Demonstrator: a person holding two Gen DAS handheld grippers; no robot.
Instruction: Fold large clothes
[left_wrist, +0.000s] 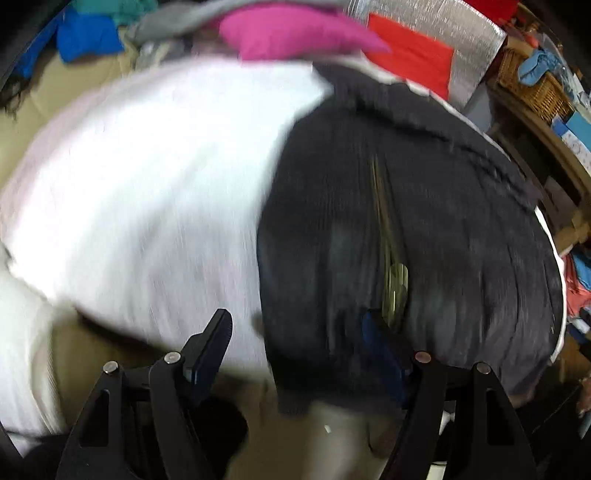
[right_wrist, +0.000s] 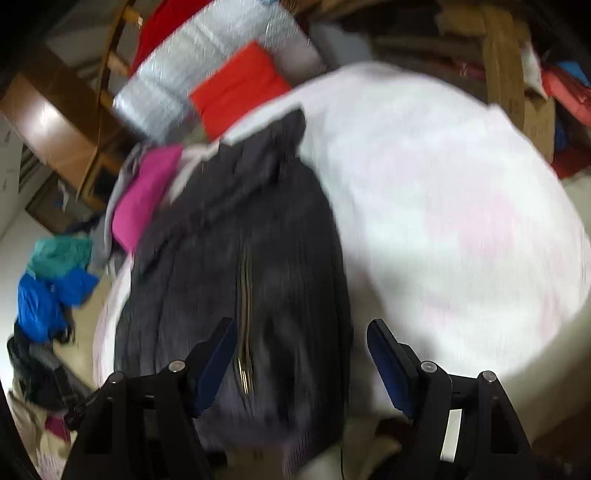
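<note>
White padded surface (left_wrist: 140, 192), one dark zip jacket (left_wrist: 424, 221) on it, both grippers' jaws spread, empty.

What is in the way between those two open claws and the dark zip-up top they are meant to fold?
Nothing visible. The dark ribbed garment lies flat on the white cloth, directly ahead of both the left gripper and the right gripper, whose jaws stand open and empty. The pink and red clothes lie beyond it.

Dark jacket (left_wrist: 406, 221) motion-blurred throughout.
</note>
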